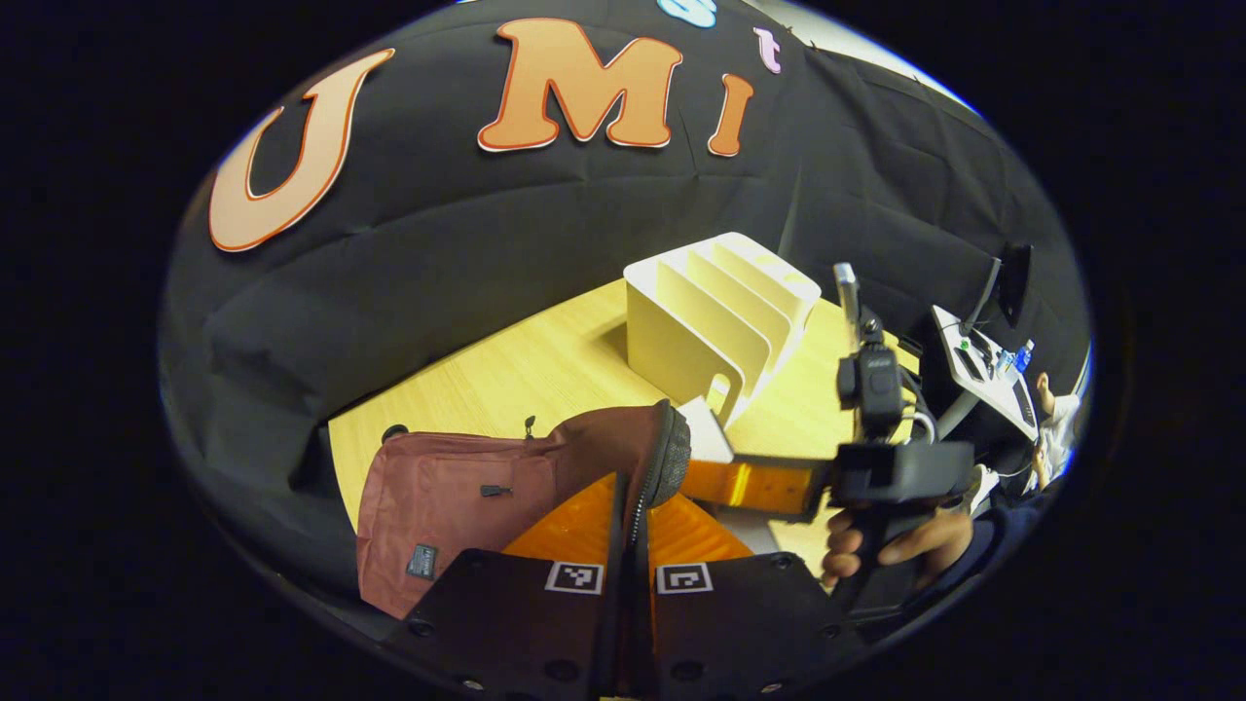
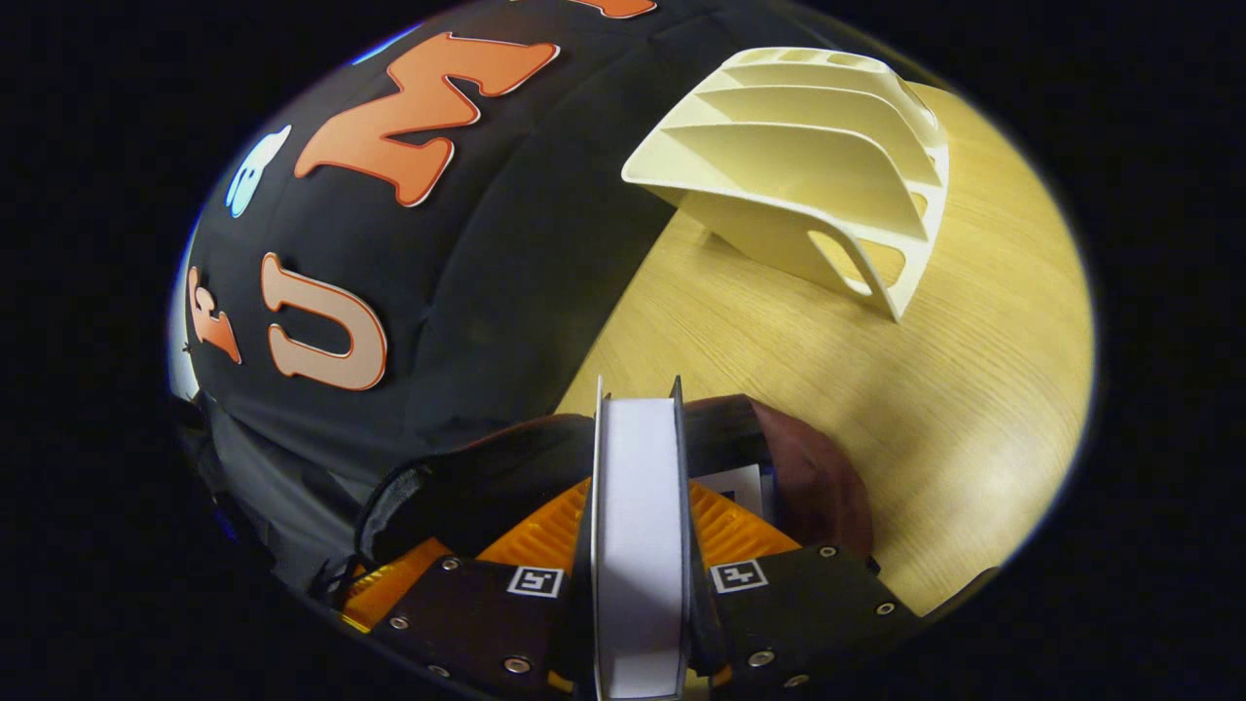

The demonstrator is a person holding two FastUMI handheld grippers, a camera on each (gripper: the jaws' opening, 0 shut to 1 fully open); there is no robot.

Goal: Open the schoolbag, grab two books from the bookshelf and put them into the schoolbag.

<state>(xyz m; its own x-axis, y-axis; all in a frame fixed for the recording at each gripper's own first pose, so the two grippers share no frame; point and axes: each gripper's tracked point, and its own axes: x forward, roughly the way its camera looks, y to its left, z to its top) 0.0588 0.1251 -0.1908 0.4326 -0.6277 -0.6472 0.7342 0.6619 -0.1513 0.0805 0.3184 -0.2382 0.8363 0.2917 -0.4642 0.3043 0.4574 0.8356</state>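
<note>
The maroon schoolbag [image 1: 438,492] lies on the wooden table [image 1: 526,370] with its zipped mouth pulled open. My left gripper [image 1: 633,511] is shut on the bag's zipper rim [image 1: 667,448] and holds it up. A hand holds my right gripper [image 1: 706,482] just right of the mouth. That gripper [image 2: 638,467] is shut on a white book [image 2: 638,545] held on edge, its far end over the dark opening [image 2: 487,477]. A second white book [image 2: 740,487] shows inside the bag beside it. The white slotted bookshelf [image 2: 808,166] stands behind with its slots bare.
The black cloth wall [image 1: 487,263] runs close behind the table's far edge. A side desk [image 1: 983,370] with a monitor and small items stands beyond the right gripper. Bare tabletop [image 2: 973,389] lies between the bag and the bookshelf.
</note>
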